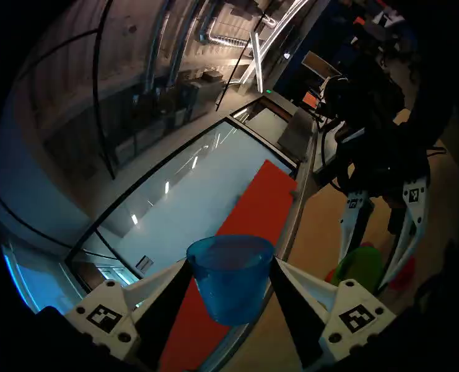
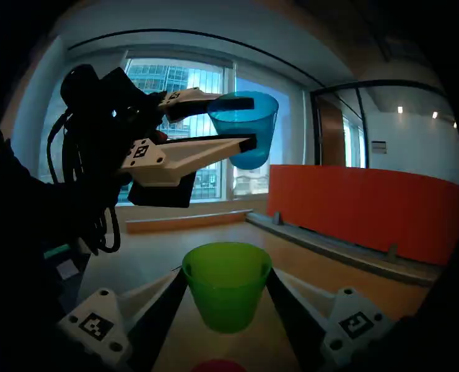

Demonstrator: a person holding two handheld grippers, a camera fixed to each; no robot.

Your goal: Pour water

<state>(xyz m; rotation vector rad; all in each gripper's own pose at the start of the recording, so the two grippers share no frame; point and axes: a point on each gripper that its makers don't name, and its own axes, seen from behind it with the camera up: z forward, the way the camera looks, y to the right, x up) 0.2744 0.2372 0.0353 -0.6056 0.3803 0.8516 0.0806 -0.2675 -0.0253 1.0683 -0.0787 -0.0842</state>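
Note:
A translucent blue cup (image 1: 230, 291) sits between the fingers of my left gripper (image 1: 230, 273), which is shut on it. In the right gripper view this blue cup (image 2: 244, 133) hangs high, roughly upright, above and beyond the green cup, held by the left gripper (image 2: 251, 124) and a dark-sleeved hand. My right gripper (image 2: 227, 279) is shut on a green cup (image 2: 227, 297) that stands low over the wooden table (image 2: 303, 260). The left gripper view shows the right gripper (image 1: 365, 271) with the green cup (image 1: 359, 260) below it. I cannot tell whether either cup holds water.
An orange partition (image 2: 365, 204) runs along the table's right edge, with a metal rail (image 2: 328, 248) at its foot. A red object (image 2: 217, 366) lies just in front of the green cup. Windows (image 2: 179, 93) are behind, and cables (image 2: 74, 155) hang from the left gripper.

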